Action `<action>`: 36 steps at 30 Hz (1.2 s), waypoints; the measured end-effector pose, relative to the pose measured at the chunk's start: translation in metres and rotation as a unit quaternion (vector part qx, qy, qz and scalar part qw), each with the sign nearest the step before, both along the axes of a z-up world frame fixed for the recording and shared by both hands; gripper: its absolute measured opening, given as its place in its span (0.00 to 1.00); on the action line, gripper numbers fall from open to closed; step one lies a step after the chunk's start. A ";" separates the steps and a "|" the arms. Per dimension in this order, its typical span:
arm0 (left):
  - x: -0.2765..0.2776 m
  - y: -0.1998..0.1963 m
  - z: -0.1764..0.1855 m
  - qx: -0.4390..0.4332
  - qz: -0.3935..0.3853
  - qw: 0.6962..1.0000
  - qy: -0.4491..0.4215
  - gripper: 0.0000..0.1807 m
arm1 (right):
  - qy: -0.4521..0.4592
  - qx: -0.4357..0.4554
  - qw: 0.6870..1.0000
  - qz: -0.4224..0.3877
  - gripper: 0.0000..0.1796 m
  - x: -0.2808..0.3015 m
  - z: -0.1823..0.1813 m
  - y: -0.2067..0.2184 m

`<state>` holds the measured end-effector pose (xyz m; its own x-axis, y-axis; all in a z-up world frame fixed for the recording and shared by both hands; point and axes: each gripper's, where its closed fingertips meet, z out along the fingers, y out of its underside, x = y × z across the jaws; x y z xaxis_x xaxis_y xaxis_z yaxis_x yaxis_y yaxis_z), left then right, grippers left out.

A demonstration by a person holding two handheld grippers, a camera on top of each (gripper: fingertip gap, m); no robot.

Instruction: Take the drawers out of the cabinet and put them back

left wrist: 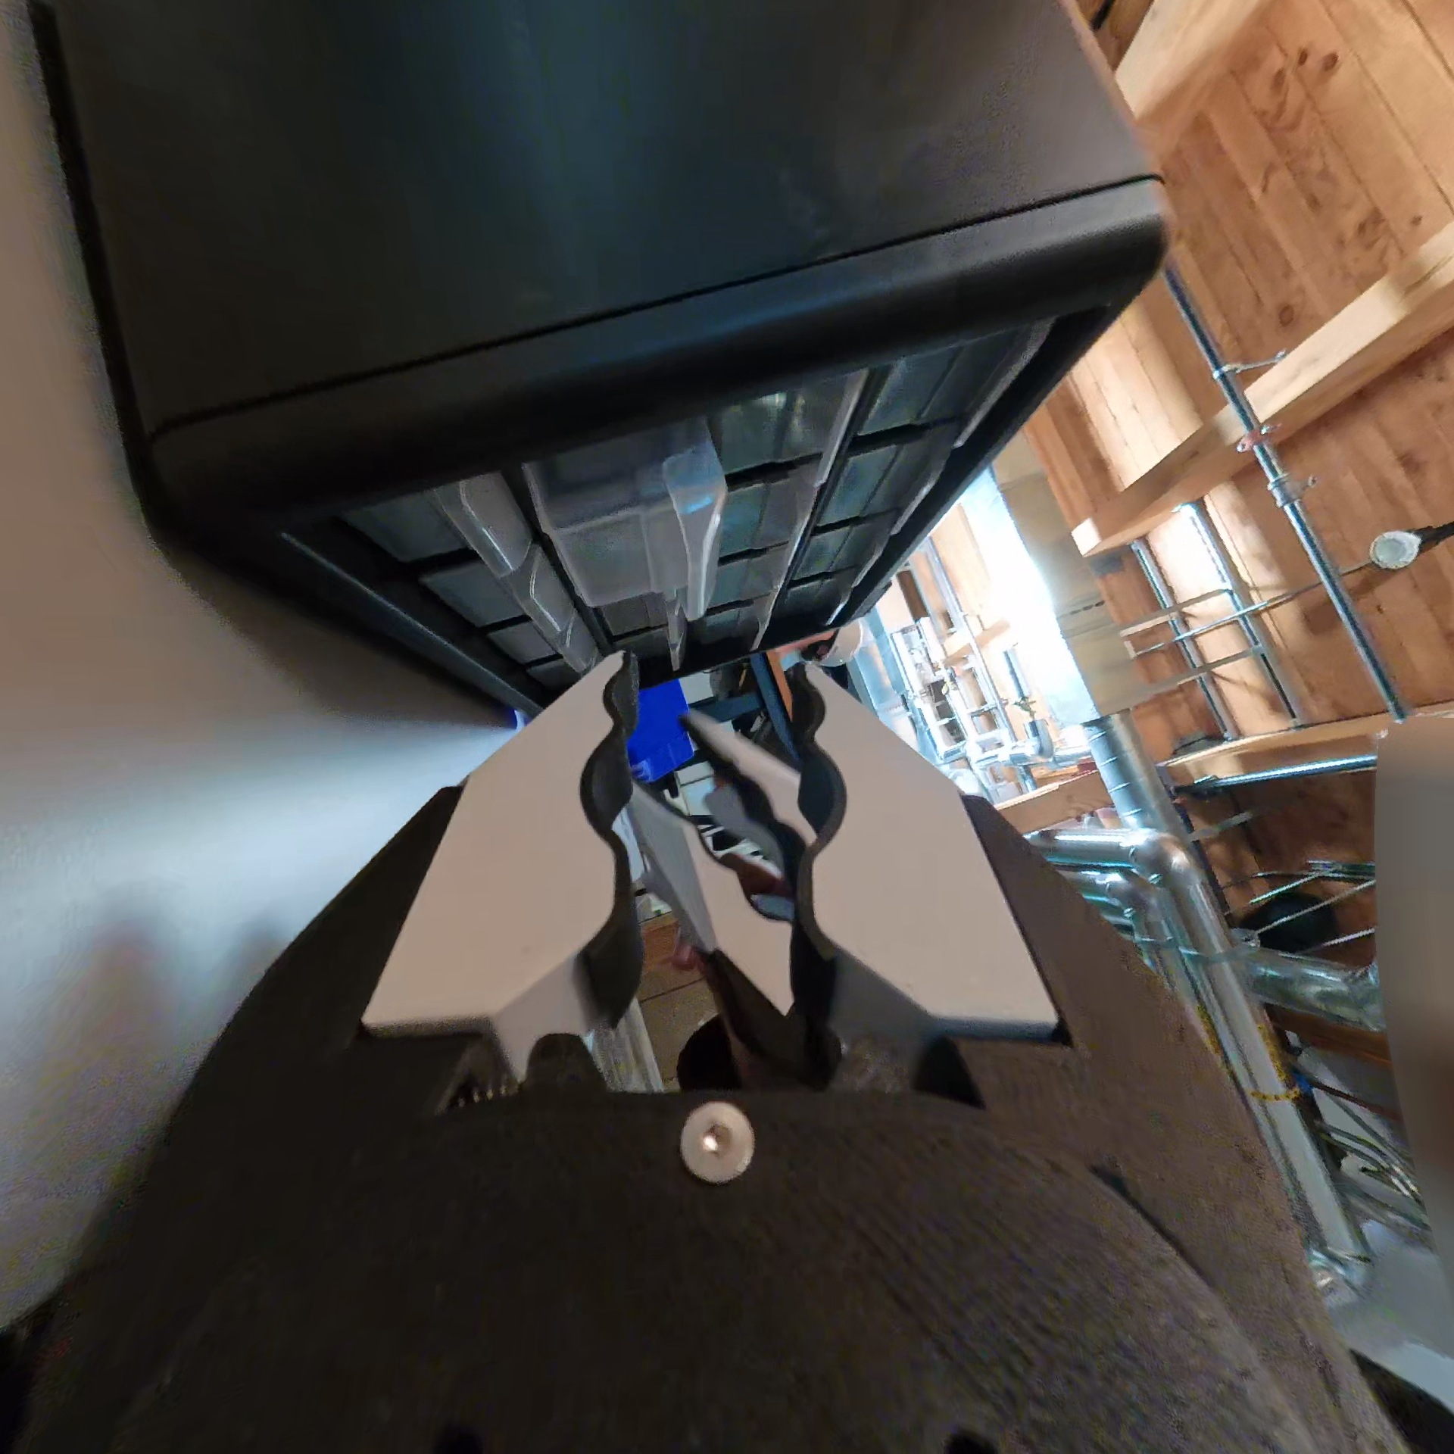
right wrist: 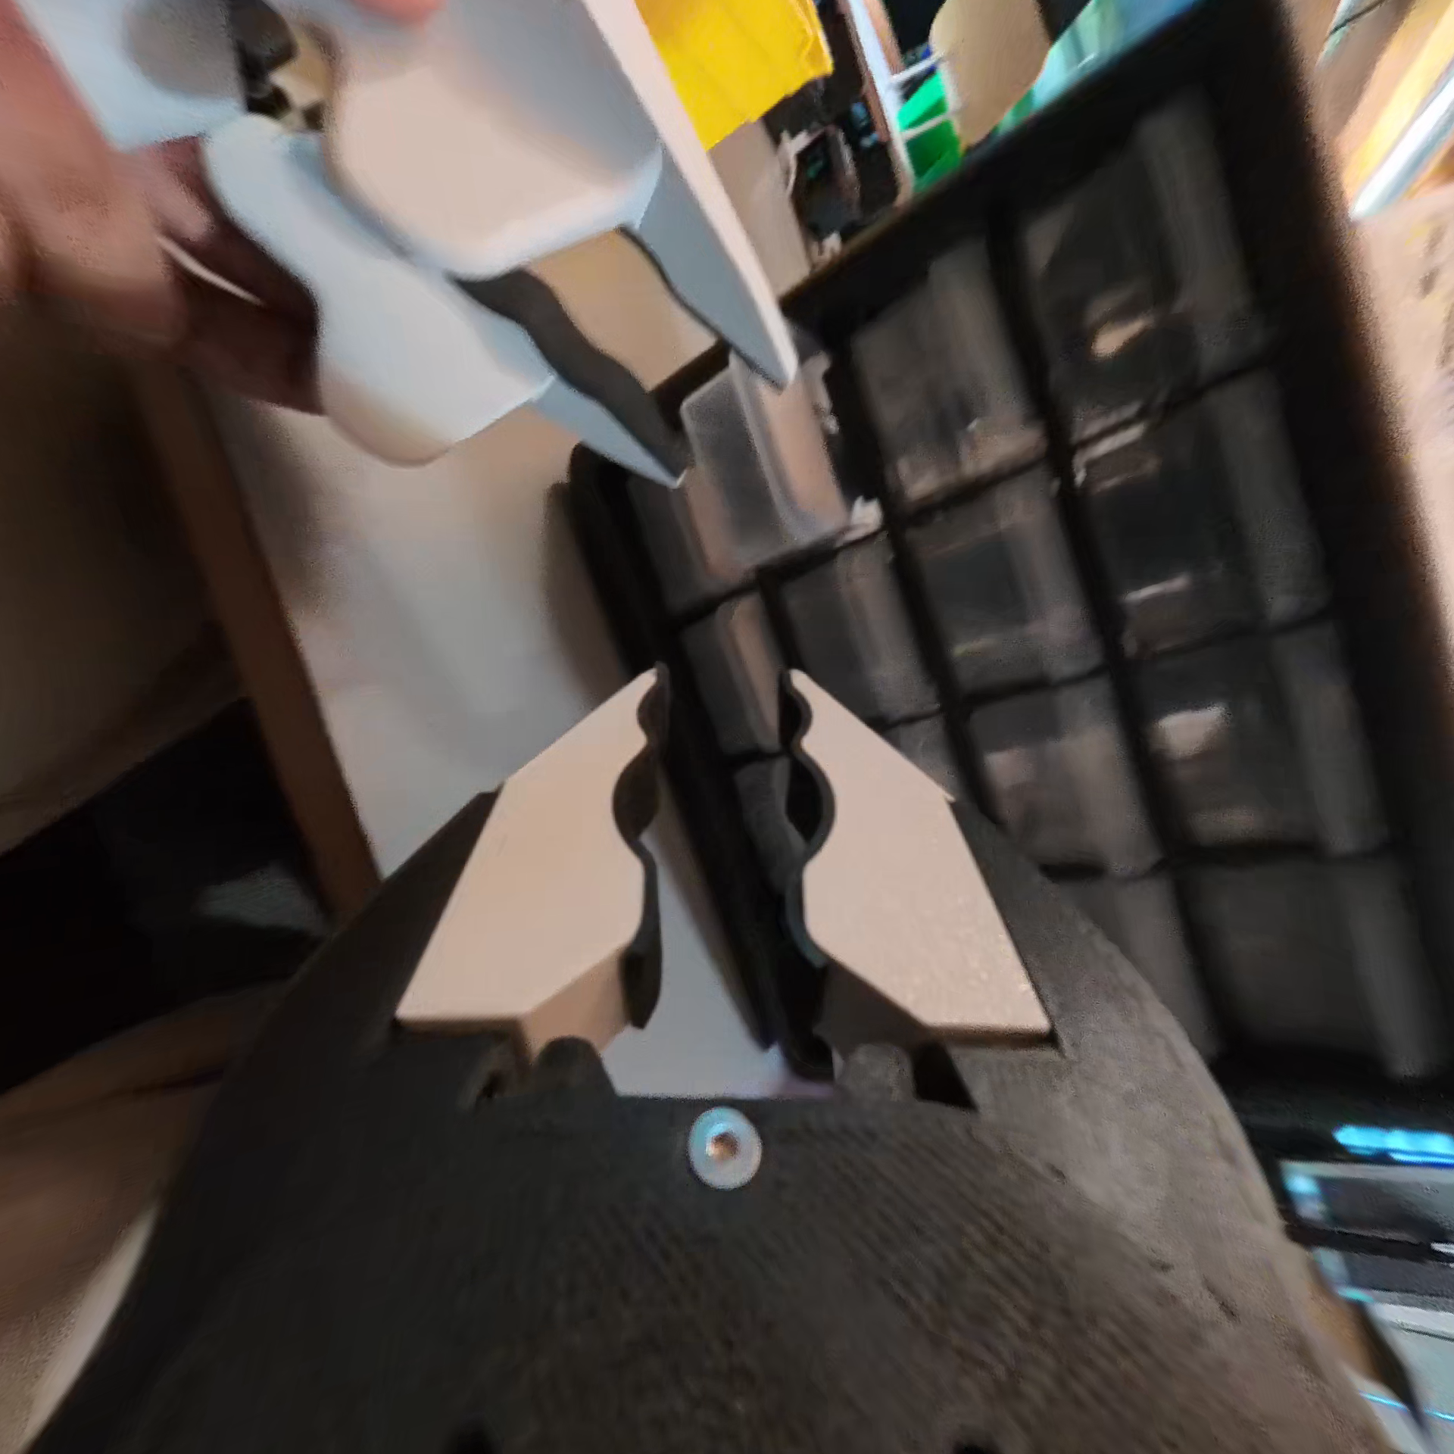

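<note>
The black cabinet [left wrist: 551, 236] with rows of small clear drawers fills the top of the left wrist view. One clear drawer [left wrist: 629, 511] sticks out of its front. My left gripper [left wrist: 714, 662] is open, its tips just below that drawer's handle tab, with nothing between them. In the blurred right wrist view the cabinet [right wrist: 1306, 472] stands at the right. The left gripper [right wrist: 724, 425] comes in from the top left, its tips at the protruding drawer [right wrist: 747, 480] in the top left column. My right gripper [right wrist: 725, 677] is open and empty, close to the cabinet's lower left drawers.
A white wall [left wrist: 118, 708] is beside the cabinet. Wooden walls, shelves and metal pipes [left wrist: 1259, 472] lie behind. A blue bin [left wrist: 661, 732] shows between the left fingers. Yellow and green items [right wrist: 739, 55] sit behind the cabinet. A person's hand [right wrist: 94, 220] holds the left gripper.
</note>
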<state>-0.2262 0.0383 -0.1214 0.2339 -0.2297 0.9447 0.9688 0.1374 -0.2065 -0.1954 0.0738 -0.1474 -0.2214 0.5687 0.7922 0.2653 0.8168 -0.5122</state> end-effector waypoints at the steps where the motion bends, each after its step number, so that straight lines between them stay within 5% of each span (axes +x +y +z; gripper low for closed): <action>1: 0.001 -0.003 0.001 -0.004 0.004 1.000 0.007 0.21 | 0.010 0.024 1.000 -0.001 0.18 -0.008 0.006 -0.004; 10: -0.025 -0.018 -0.001 -0.031 0.047 0.998 0.027 0.22 | 0.033 0.196 0.980 -0.016 0.23 -0.066 0.016 -0.017; 36: -0.043 -0.024 0.006 -0.004 0.045 0.999 0.003 0.21 | -0.048 0.171 0.983 0.047 0.11 -0.027 0.016 -0.042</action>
